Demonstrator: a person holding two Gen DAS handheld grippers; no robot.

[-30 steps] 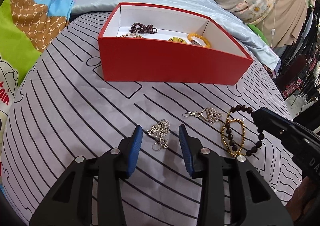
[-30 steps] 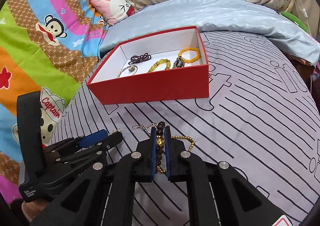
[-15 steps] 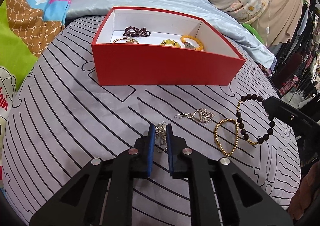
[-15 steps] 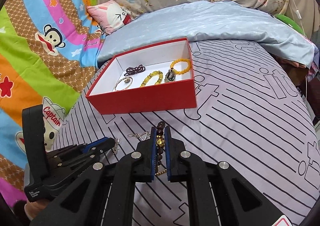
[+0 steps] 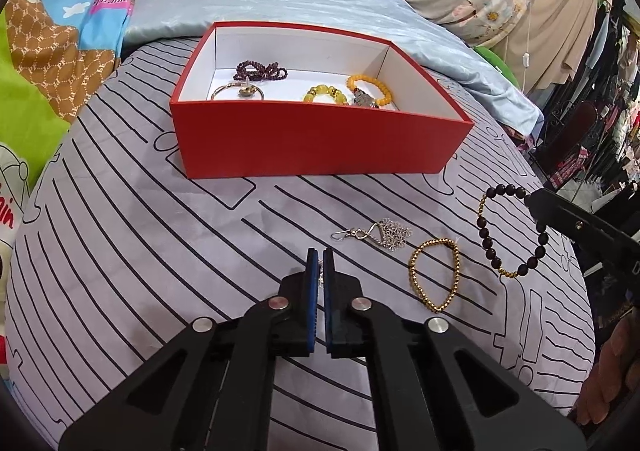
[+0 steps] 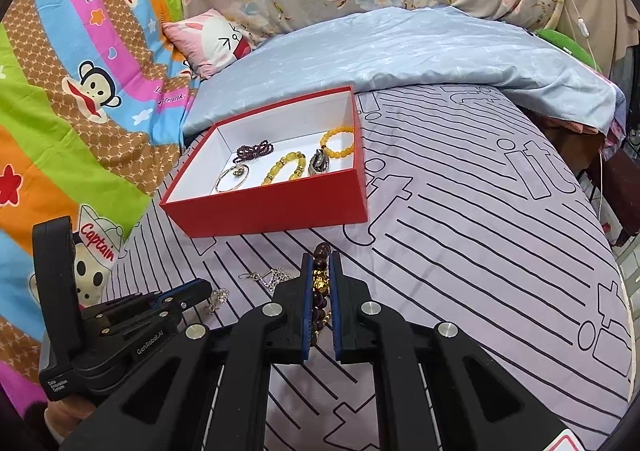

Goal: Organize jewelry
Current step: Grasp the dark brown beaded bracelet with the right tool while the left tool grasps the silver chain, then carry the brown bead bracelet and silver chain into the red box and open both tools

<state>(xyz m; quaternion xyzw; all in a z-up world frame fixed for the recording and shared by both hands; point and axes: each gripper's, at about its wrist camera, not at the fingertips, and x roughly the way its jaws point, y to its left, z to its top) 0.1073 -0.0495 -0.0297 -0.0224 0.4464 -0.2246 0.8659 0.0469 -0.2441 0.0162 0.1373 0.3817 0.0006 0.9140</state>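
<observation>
My left gripper [image 5: 319, 256] is shut on a silver filigree earring [image 5: 320, 280], of which only a sliver shows between the blue pads. In the right wrist view the same left gripper [image 6: 208, 291] shows the earring [image 6: 219, 297] at its tips. My right gripper [image 6: 321, 257] is shut on a dark bead bracelet [image 6: 320, 280] with a gold charm. That bracelet [image 5: 486, 235] hangs from the right gripper [image 5: 536, 203] above the sheet. A second silver earring [image 5: 386, 233] and a gold bead bracelet [image 5: 434, 275] lie on the striped sheet. Behind them stands the red box [image 5: 320, 143].
The red box [image 6: 272, 213] holds several bracelets and a ring-shaped piece on its white floor. A light blue quilt [image 6: 400, 47] is bunched behind it, and a cartoon blanket [image 6: 80, 91] lies to the left. The bed's edge drops off at the right.
The left gripper's jaws closed onto the silver earring. The right gripper lifted the dark bead bracelet off the gold bracelet, which stayed on the sheet.
</observation>
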